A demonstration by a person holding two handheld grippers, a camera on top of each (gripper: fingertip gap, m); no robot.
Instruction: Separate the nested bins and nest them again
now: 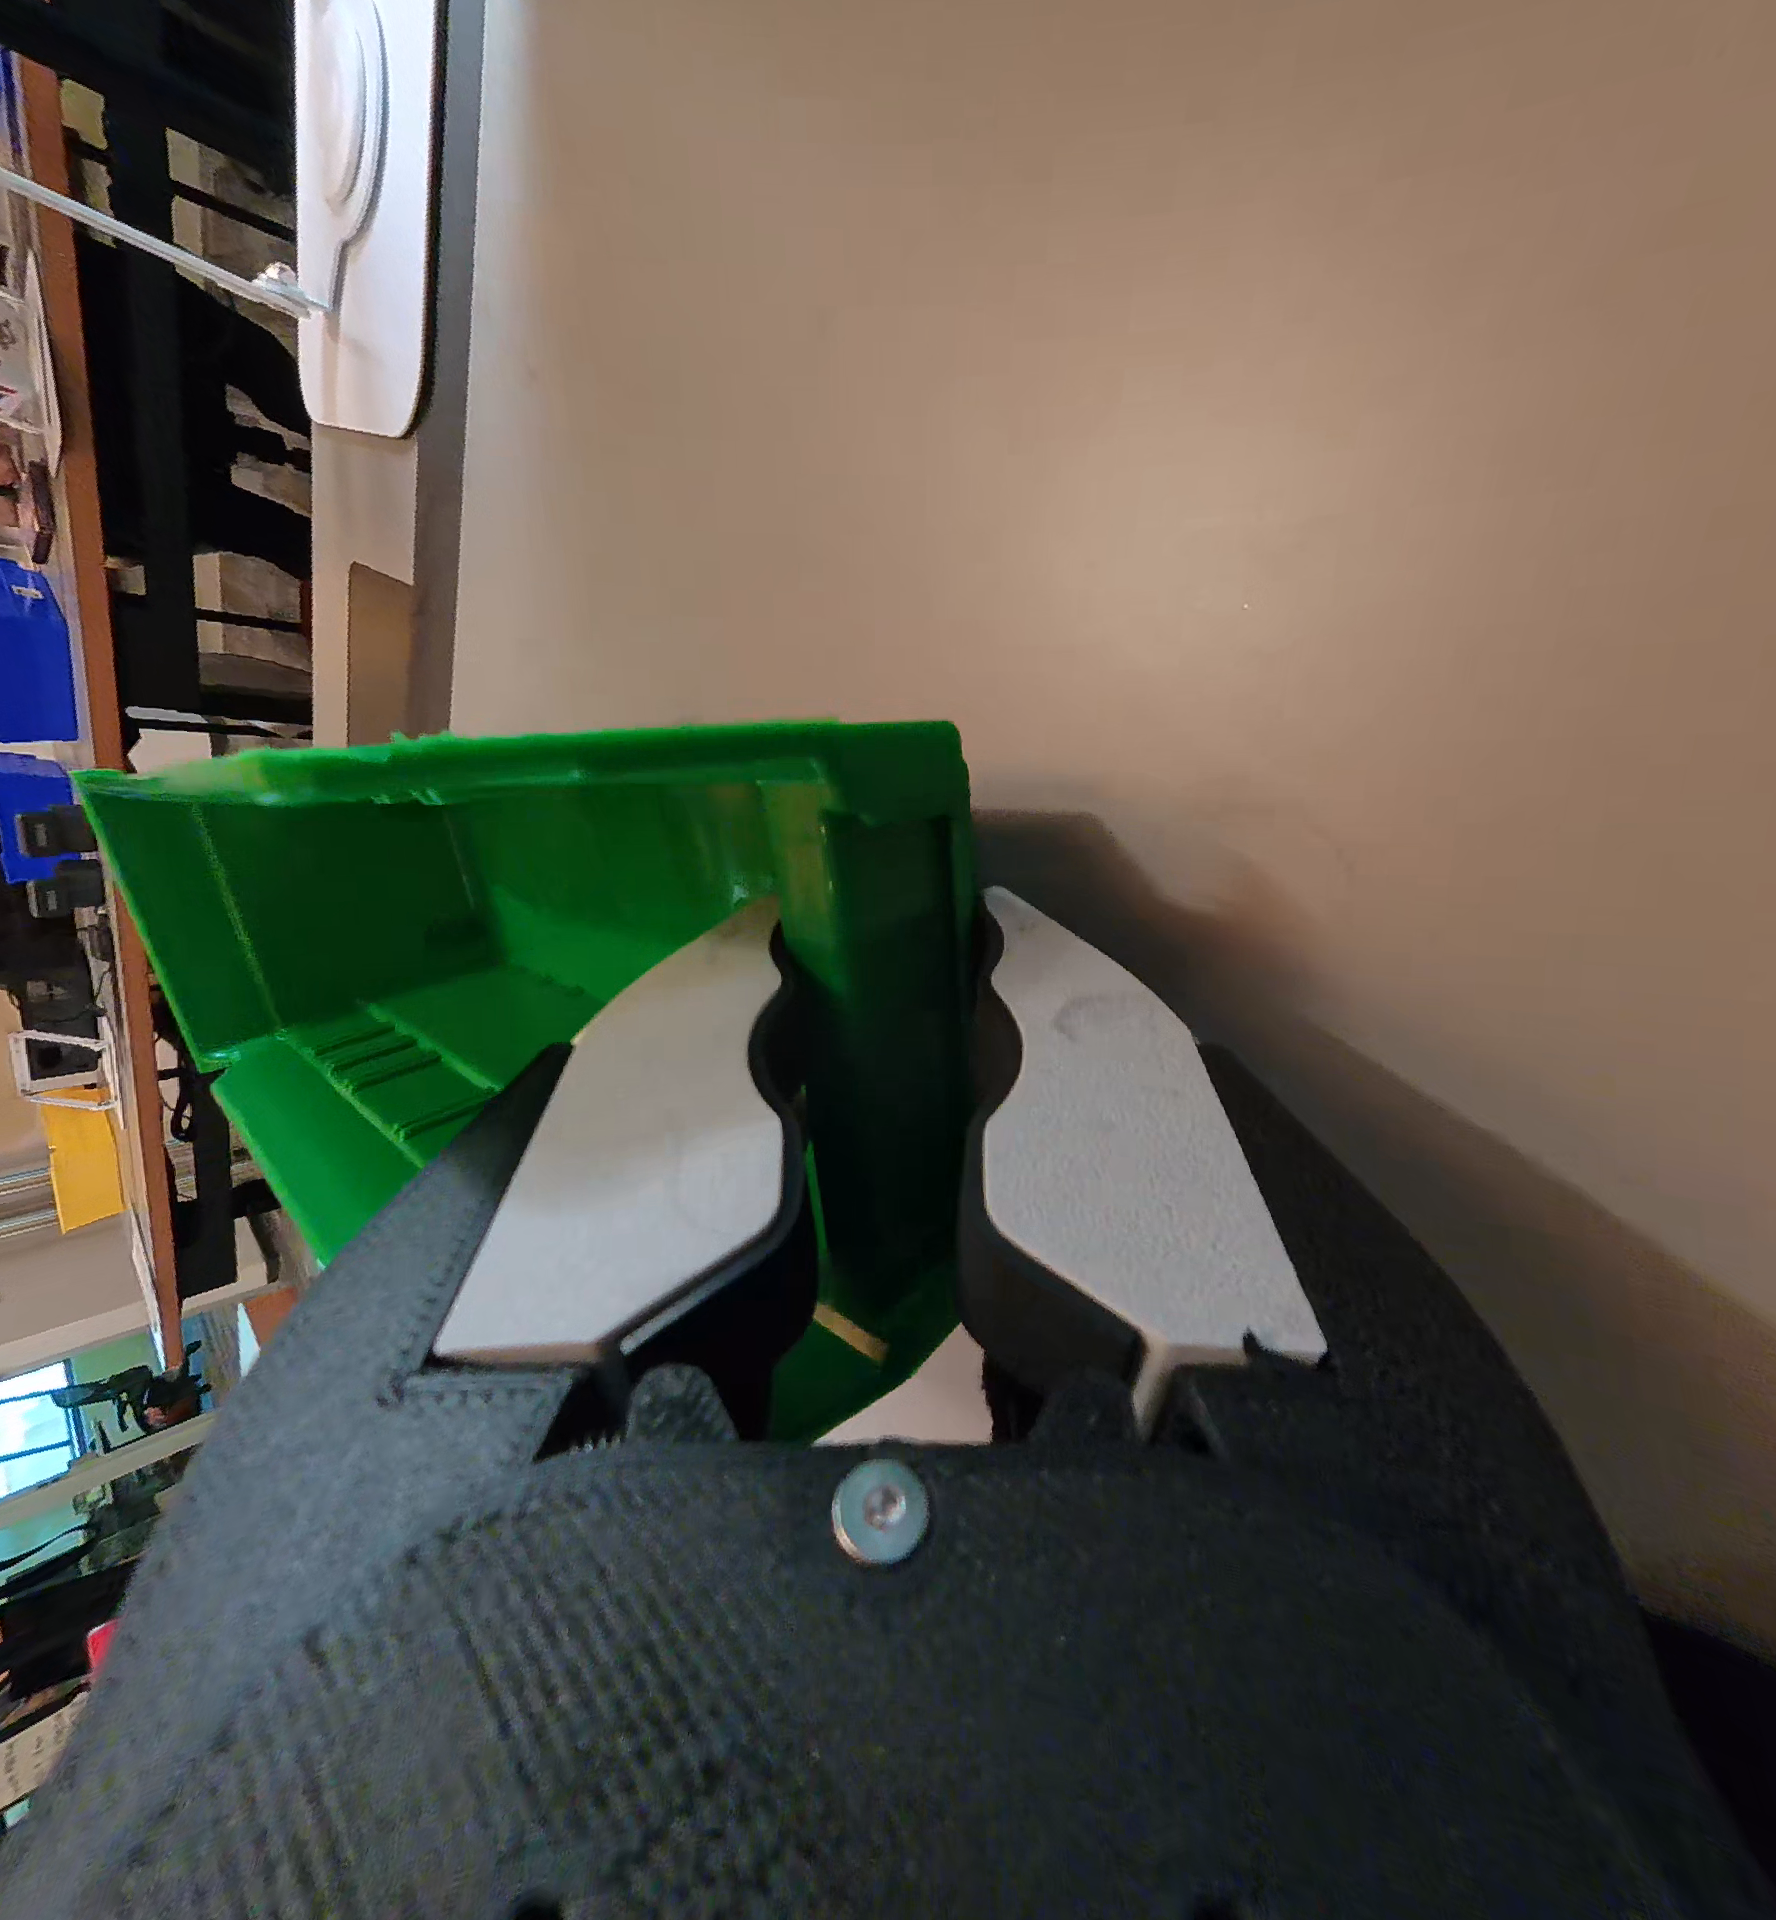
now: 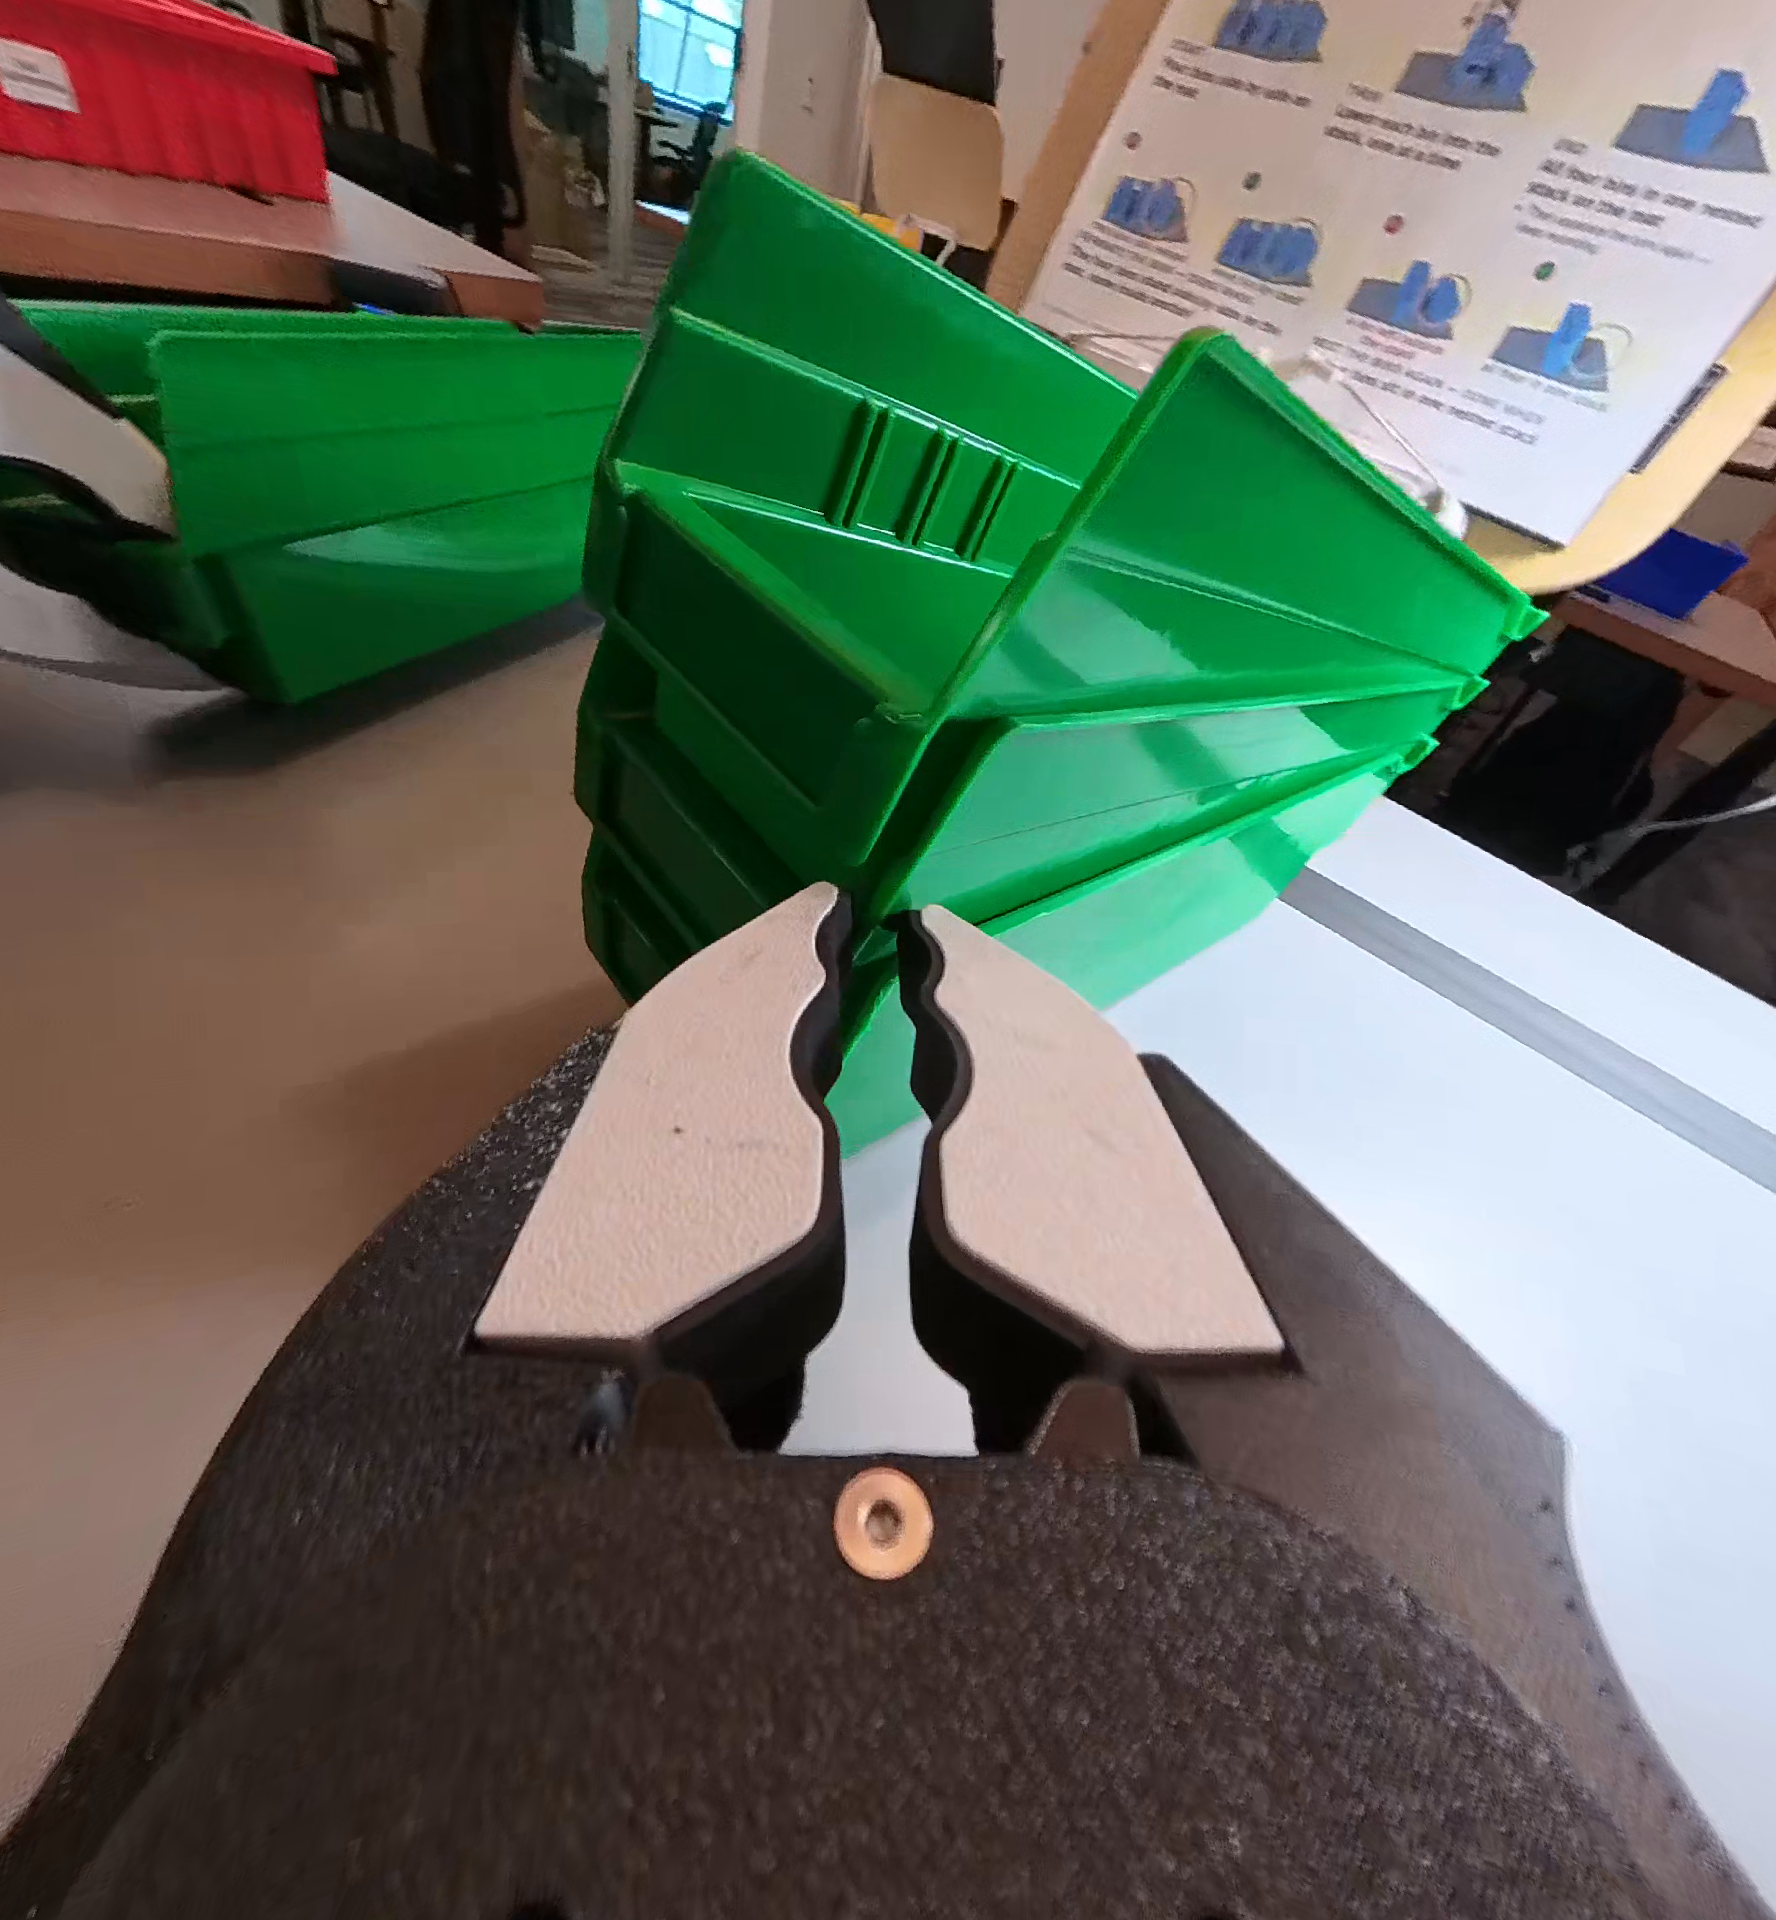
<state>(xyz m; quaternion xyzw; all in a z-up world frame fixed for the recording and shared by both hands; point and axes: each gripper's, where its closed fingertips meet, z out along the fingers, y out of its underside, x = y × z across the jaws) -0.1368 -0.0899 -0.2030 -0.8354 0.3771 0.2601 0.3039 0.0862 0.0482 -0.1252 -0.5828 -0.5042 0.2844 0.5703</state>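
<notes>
In the left wrist view my left gripper point(image 1: 879, 914) is shut on the end wall of a single green bin point(image 1: 396, 935), held over the tan mat point(image 1: 1279, 520). One finger is inside the bin and one outside. In the right wrist view my right gripper point(image 2: 873, 920) is shut on the side wall of the top green bin point(image 2: 1227, 540), near its front corner. That bin tilts up out of a stack of nested green bins point(image 2: 1123, 831). The left gripper point(image 2: 84, 468) and its separate bin point(image 2: 375, 499) show at the far left.
The stack straddles the tan mat point(image 2: 188, 1039) and the white table top point(image 2: 1486, 1195). A red bin point(image 2: 136, 94) sits on a brown table at the back left. An illustrated instruction sheet point(image 2: 1435, 208) stands at the back right. A white pad point(image 1: 354, 208) lies beyond the mat's edge. Spacing between my two grippers at the tips: around 30 cm.
</notes>
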